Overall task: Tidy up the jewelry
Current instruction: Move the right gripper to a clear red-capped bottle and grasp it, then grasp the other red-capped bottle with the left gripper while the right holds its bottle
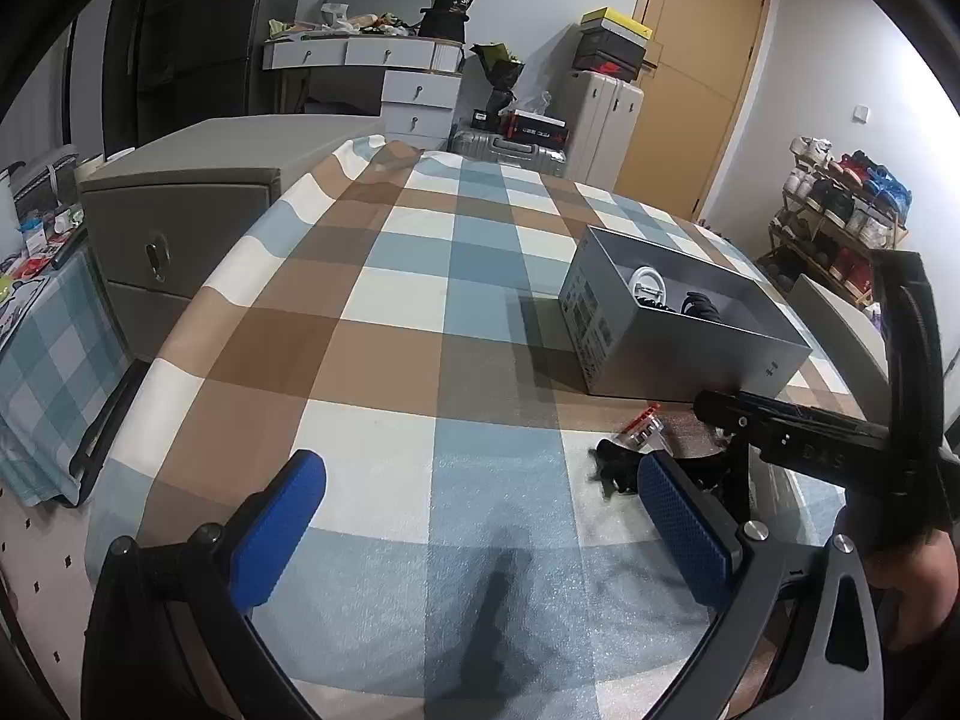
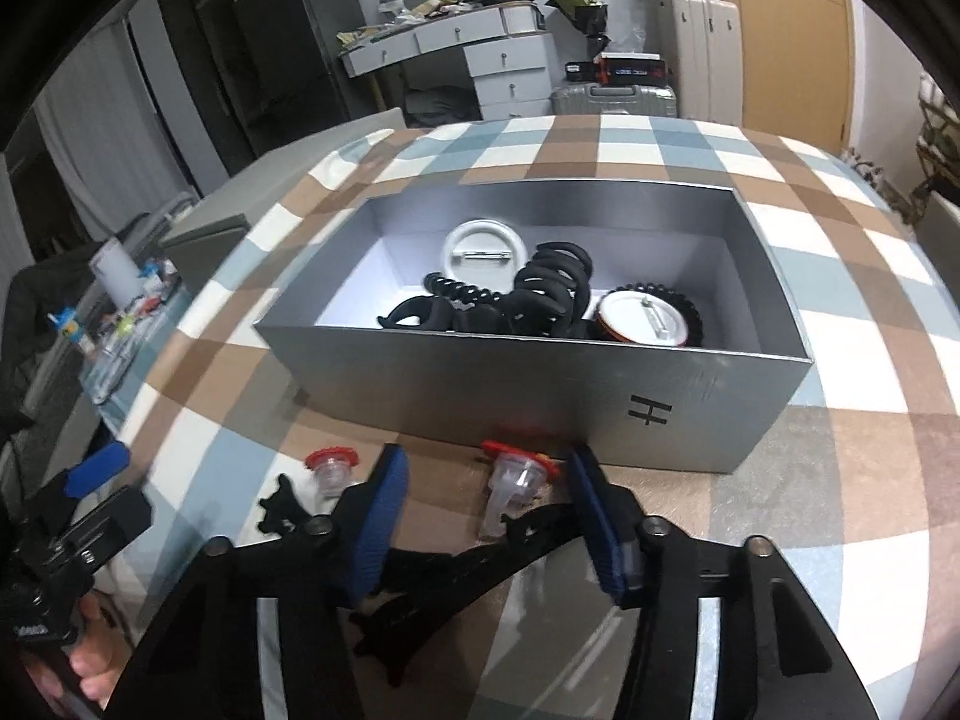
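Observation:
A grey box (image 2: pixel 456 384) stands on the checked tablecloth and holds black hair claws (image 2: pixel 546 294), a coiled black hair tie and two round white pin badges (image 2: pixel 485 252). It also shows in the left wrist view (image 1: pixel 624 354). In front of the box lie two clear plastic pieces with red caps (image 2: pixel 519 474) (image 2: pixel 330 468) and a black hair claw (image 2: pixel 456 576). My right gripper (image 2: pixel 489 510) is open, its blue pads either side of the right clear piece and over the claw. My left gripper (image 1: pixel 480 510) is open and empty above the cloth.
The bed-sized surface carries a blue, brown and white checked cloth (image 1: pixel 384 324). A grey cabinet (image 1: pixel 180 228) stands to the left, a cluttered side table (image 2: pixel 120 324) beyond it. A white dresser (image 1: pixel 384 66), suitcases and a shoe rack (image 1: pixel 840 210) line the back.

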`<state>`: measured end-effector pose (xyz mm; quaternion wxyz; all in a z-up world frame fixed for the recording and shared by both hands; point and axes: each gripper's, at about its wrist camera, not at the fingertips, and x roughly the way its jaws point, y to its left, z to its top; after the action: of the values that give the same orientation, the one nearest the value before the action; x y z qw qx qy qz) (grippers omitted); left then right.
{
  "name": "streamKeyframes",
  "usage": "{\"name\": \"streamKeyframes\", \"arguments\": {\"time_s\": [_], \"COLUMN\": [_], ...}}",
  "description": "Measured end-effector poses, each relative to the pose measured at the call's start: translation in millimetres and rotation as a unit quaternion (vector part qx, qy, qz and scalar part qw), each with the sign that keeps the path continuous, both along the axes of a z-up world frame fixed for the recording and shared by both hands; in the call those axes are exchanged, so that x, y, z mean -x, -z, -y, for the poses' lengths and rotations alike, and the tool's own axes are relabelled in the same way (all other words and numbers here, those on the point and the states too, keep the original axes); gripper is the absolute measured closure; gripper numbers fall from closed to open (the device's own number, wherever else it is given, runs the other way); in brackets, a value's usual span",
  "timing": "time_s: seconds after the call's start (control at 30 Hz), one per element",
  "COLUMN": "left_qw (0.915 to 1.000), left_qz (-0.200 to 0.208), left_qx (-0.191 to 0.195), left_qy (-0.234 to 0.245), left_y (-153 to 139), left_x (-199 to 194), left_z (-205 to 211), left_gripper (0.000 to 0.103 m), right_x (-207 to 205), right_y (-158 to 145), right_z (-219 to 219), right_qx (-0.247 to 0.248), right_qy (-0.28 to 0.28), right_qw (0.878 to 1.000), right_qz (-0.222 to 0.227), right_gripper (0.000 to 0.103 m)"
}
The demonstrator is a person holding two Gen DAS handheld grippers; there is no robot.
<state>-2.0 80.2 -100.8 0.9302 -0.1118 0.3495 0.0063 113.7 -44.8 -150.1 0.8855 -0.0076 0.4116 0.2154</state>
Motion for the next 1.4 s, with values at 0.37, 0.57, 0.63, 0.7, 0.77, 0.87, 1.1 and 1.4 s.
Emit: {"name": "streamKeyframes", "arguments": {"time_s": [0.37,0.57,0.63,0.7,0.77,0.87,1.1,1.4], "left_qw": [1.0,0.9999,0.9999,0.9998,0.9998,0.9996,0.9985,0.9934], "left_qz": [-0.005,-0.01,-0.011,-0.012,-0.011,-0.012,-0.027,-0.06], "left_qx": [-0.006,-0.01,-0.012,-0.014,-0.017,-0.024,-0.028,-0.059], "left_qy": [-0.003,-0.005,-0.005,-0.003,0.0,0.009,0.038,0.078], "left_y": [0.1,-0.4,-0.9,-2.1,-3.9,-6.3,-8.8,-5.7], "left_x": [1.3,0.0,-0.7,-1.7,-2.3,-4.3,-20.2,-47.5], "left_z": [0.4,1.3,2.5,4.3,7.2,12.6,27.1,60.0], "left_gripper": [0.002,0.002,0.002,0.002,0.002,0.002,0.002,0.002], "right_x": [-4.2,4.8,8.1,11.6,15.5,21.9,34.2,44.3], "right_y": [2.0,-6.9,-10.0,-13.3,-16.8,-22.9,-35.4,-33.2], "right_z": [1.4,11.5,12.7,13.4,14.7,19.1,40.4,74.5], "right_qx": [0.009,-0.033,-0.041,-0.052,-0.06,-0.077,-0.106,-0.123], "right_qy": [0.007,0.006,-0.002,-0.011,-0.017,-0.021,-0.019,-0.001], "right_qw": [1.0,0.999,0.999,0.998,0.997,0.995,0.99,0.988], "right_qz": [0.002,0.021,0.026,0.031,0.04,0.055,0.086,0.095], "right_gripper": [0.079,0.08,0.08,0.08,0.08,0.08,0.08,0.08]}}
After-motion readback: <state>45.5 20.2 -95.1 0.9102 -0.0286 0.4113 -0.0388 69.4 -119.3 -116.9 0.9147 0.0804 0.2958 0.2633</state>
